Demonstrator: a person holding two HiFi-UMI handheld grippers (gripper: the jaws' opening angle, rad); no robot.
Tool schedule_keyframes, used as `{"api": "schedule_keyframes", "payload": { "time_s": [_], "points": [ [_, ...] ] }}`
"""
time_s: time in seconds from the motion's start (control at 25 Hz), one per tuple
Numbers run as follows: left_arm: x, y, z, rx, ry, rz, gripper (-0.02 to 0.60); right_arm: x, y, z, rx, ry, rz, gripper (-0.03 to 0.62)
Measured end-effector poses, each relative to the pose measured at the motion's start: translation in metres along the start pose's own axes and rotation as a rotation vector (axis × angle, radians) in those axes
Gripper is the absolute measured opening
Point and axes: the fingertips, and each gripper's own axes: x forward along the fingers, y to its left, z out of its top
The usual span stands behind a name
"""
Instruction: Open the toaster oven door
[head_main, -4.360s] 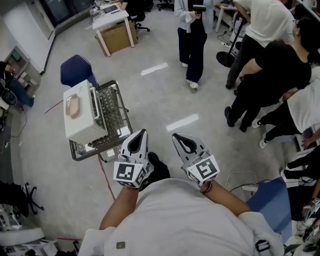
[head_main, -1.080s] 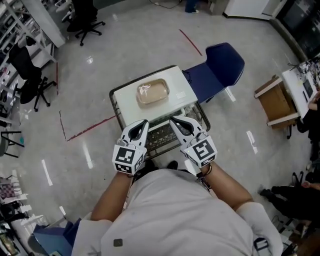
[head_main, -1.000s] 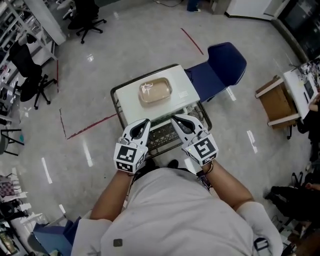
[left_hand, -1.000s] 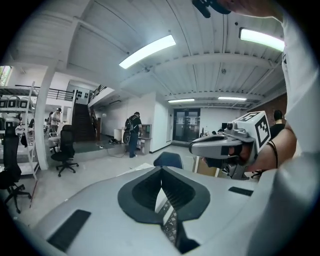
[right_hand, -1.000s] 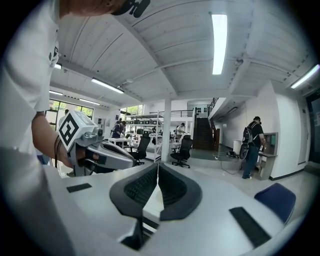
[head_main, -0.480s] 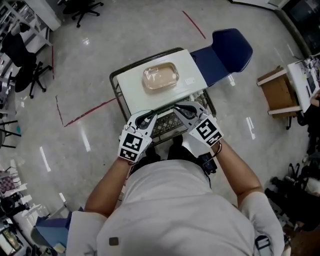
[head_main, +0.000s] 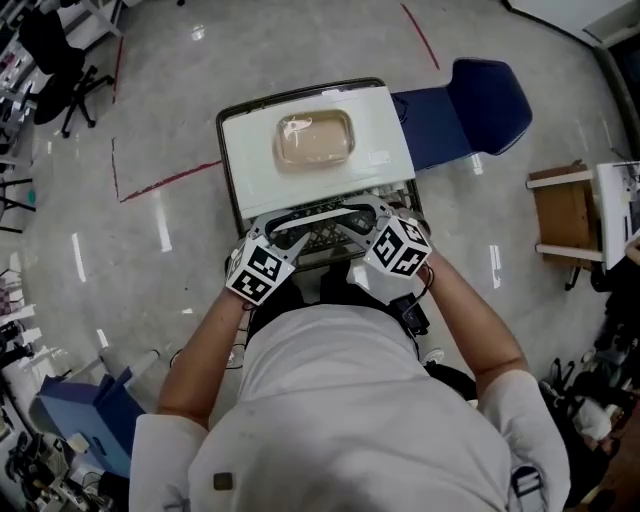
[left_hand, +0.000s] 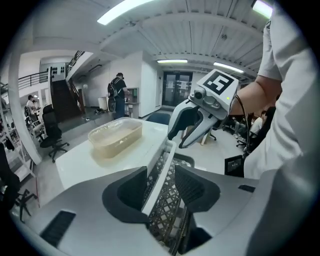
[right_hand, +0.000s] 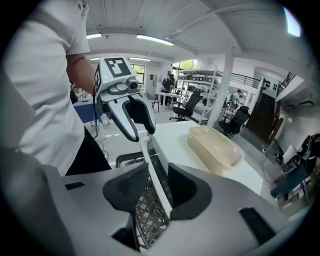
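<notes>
A white toaster oven (head_main: 380, 125) stands on a wire cart, with a clear plastic container (head_main: 315, 138) on its top. Its white door handle bar (head_main: 320, 211) runs along the near top edge. My left gripper (head_main: 287, 228) straddles the bar's left part and my right gripper (head_main: 366, 215) its right part. In the left gripper view the bar (left_hand: 161, 172) lies between the opening jaws of the left gripper (left_hand: 160, 186), with gaps at the pads. The right gripper view shows the same: the bar (right_hand: 154, 180) sits loose between the opening jaws of the right gripper (right_hand: 157, 192).
The cart's wire mesh (head_main: 331, 238) shows below the handle. A blue chair (head_main: 482, 98) stands right behind the cart. A wooden side table (head_main: 566, 215) is at the right, a red tape line (head_main: 165, 180) on the floor at the left. Office chairs stand far left.
Both grippers have moved forward to the oven's near top edge. Their jaws, shut a second ago, now stand spread on either side of the handle bar.
</notes>
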Motion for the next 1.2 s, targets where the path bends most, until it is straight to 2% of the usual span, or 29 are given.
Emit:
{"api": "schedule_keyframes", "payload": {
  "time_s": [0.2, 0.4, 0.56, 0.68, 0.76, 0.84, 0.96, 1.2],
  "points": [
    [0.028, 0.001, -0.025, 0.059, 0.145, 0.033, 0.196, 0.019, -0.002, -0.035, -0.092, 0.095, 0.089, 0.143],
    [0.046, 0.0, -0.042, 0.07, 0.238, 0.062, 0.196, 0.031, 0.001, -0.06, -0.187, 0.157, 0.138, 0.143],
    [0.055, 0.005, -0.058, 0.115, 0.3, 0.096, 0.195, 0.044, 0.002, -0.066, -0.245, 0.177, 0.153, 0.141],
    [0.057, 0.007, -0.068, 0.159, 0.329, 0.14, 0.182, 0.052, 0.004, -0.069, -0.272, 0.201, 0.152, 0.139],
    [0.057, 0.009, -0.069, 0.195, 0.343, 0.174, 0.141, 0.055, 0.004, -0.069, -0.292, 0.206, 0.137, 0.116],
    [0.058, 0.01, -0.07, 0.23, 0.357, 0.193, 0.136, 0.056, 0.003, -0.069, -0.315, 0.204, 0.117, 0.094],
    [0.059, 0.008, -0.072, 0.267, 0.37, 0.2, 0.128, 0.057, 0.005, -0.07, -0.333, 0.203, 0.104, 0.091],
    [0.061, 0.004, -0.077, 0.294, 0.367, 0.212, 0.123, 0.059, 0.01, -0.074, -0.348, 0.218, 0.067, 0.089]
  ]
}}
